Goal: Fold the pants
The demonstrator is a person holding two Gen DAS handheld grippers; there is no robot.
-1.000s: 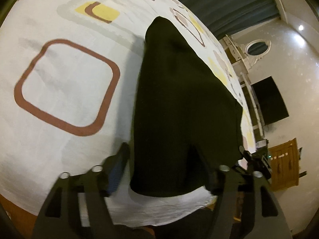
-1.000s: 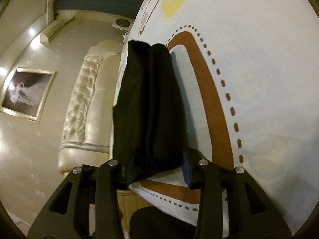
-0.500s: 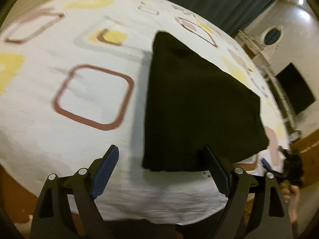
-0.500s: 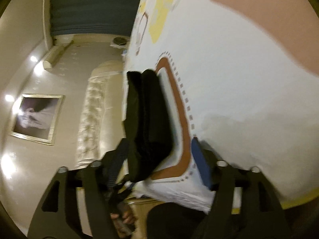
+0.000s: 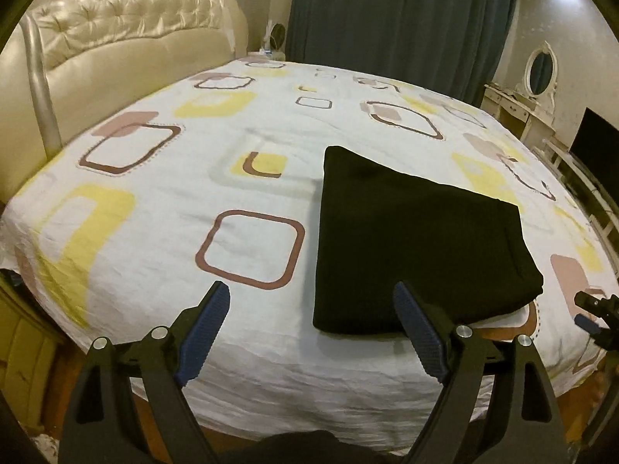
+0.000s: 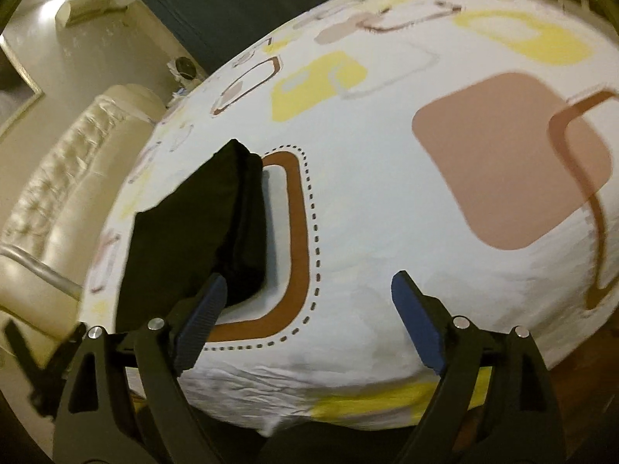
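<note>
Pants point(image 5: 418, 247) are lying folded at two o'clock; your left gripper point(image 5: 311, 332) is standing apart, your right gripper point(image 6: 309, 324) is opening (both empty), so you are risking snagging them.

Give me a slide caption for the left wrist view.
Folded black pants lie on the patterned bedsheet while the left gripper, jaws open and empty, hovers at the bed's near edge.

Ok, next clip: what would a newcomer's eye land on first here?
The black folded pants, a neat dark block near the front edge of the white patterned bedsheet. Then the blue-padded grippers: the left gripper stands open and empty just short of the pants, the right gripper is opening beside their edge.
</note>
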